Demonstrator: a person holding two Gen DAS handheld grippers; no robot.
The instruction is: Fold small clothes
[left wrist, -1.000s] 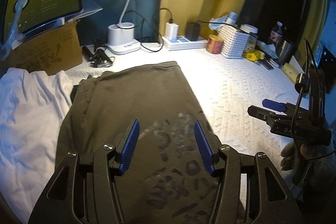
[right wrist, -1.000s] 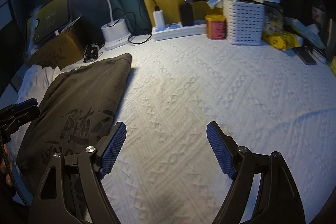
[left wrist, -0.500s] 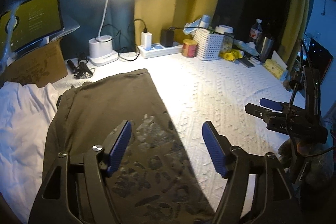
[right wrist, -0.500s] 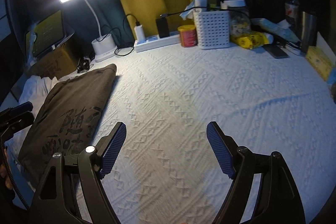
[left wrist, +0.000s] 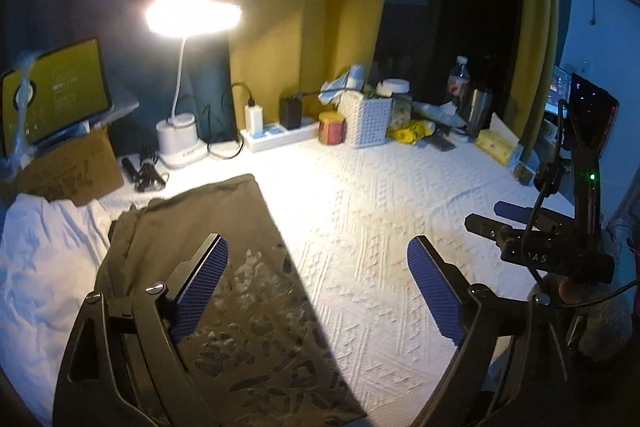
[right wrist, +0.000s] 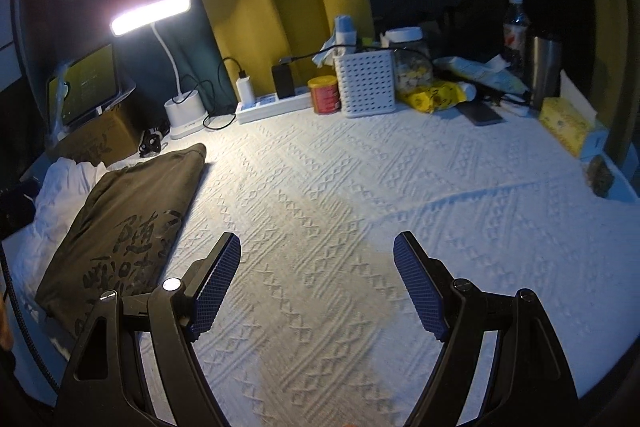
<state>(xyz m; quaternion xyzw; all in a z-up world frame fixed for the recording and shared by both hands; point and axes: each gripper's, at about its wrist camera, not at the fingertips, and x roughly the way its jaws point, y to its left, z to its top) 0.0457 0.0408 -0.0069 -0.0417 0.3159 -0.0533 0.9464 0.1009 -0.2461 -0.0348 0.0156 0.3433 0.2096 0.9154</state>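
An olive folded T-shirt (left wrist: 200, 211) (right wrist: 132, 211) with dark printed characters lies flat at the left of the white textured bedspread (left wrist: 380, 211) (right wrist: 360, 187). Beside it on the left is a crumpled white garment (left wrist: 44, 251) (right wrist: 60, 179). My left gripper (left wrist: 318, 247) hovers above the shirt's right edge. Its jaws are opening, with nothing between them. My right gripper (right wrist: 316, 243) stands open over bare bedspread to the right of the shirt, holding nothing. In the left wrist view the right gripper (left wrist: 488, 217) shows at the right edge.
Along the back edge stand a lit desk lamp (left wrist: 180, 143), a power strip (left wrist: 280, 139), a red can (right wrist: 325, 94), a white perforated basket (right wrist: 364, 83), a bottle (right wrist: 516, 27) and a steel cup (right wrist: 546, 67). A cardboard box (left wrist: 72, 167) carrying a tablet (left wrist: 52, 87) sits back left.
Both grippers have risen and drawn back from the shirt, so more of the room shows. The left jaws have spread wider. The shirt lies still.
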